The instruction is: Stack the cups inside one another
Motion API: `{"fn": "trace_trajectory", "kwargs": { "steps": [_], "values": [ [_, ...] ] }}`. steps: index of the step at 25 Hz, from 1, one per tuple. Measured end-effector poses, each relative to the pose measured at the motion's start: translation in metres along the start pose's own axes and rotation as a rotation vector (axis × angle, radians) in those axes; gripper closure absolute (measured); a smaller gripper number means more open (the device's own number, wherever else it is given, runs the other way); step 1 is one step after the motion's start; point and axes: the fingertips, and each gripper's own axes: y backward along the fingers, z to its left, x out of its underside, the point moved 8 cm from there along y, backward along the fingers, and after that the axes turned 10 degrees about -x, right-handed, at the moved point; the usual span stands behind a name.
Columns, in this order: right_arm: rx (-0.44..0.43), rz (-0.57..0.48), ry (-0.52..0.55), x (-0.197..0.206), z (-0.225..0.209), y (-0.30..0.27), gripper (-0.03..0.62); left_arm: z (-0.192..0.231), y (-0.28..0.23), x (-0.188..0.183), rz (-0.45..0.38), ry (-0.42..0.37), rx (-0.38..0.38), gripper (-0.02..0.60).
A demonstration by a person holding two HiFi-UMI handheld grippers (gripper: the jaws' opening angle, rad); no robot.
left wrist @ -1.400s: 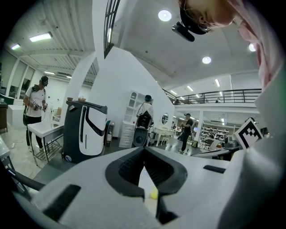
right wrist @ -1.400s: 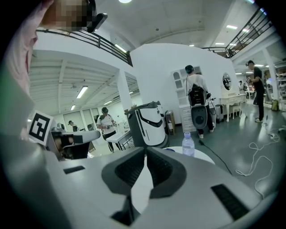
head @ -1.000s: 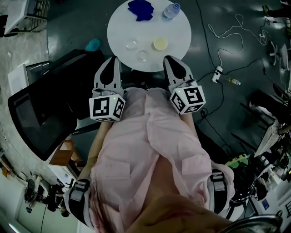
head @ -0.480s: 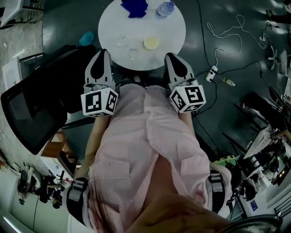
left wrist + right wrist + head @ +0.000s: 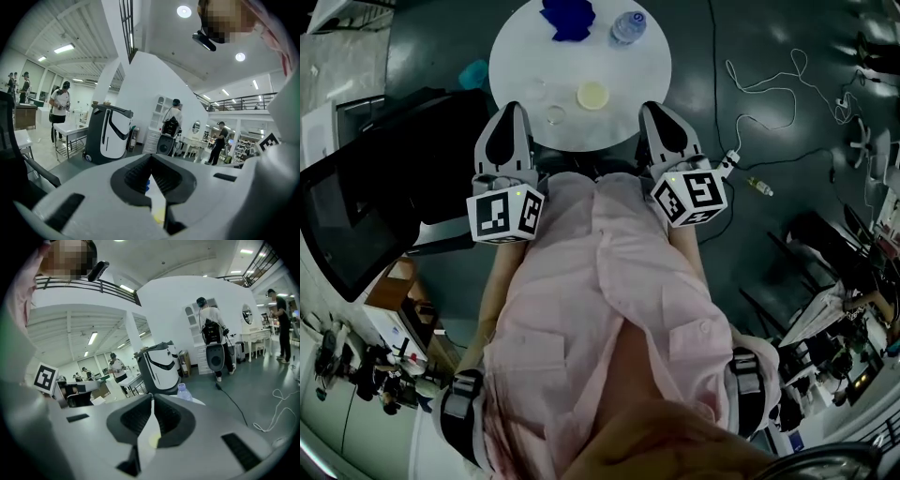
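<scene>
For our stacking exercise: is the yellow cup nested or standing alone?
Alone: the yellow cup sits apart from two clear cups on the round white table.

Your table [image 5: 630, 82] now sits higher and further left in view, and your left gripper [image 5: 510, 112] has shifted left

The head view looks steeply down from above the person onto the table [image 5: 628, 103] just ahead. Each gripper view sits low behind its own jaws, facing forward and level (close to the table's near edge). Both share the table, the yellow cup [image 5: 592, 94] and a white machine [image 5: 110, 136].
</scene>
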Motion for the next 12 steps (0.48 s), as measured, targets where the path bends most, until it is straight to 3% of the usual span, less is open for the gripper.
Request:
{"fn": "trace_trajectory", "kwargs": {
  "steps": [6, 12],
  "values": [
    [-0.028, 0.000, -0.015, 0.000, -0.016, -0.004, 0.557, -0.010, 0.011, 0.010, -0.005, 0.006, -0.030, 0.566],
    [-0.055, -0.006, -0.011, 0.002, -0.014, -0.010, 0.557, -0.017, 0.015, 0.015, 0.009, -0.001, -0.006, 0.566]
  ]
}}
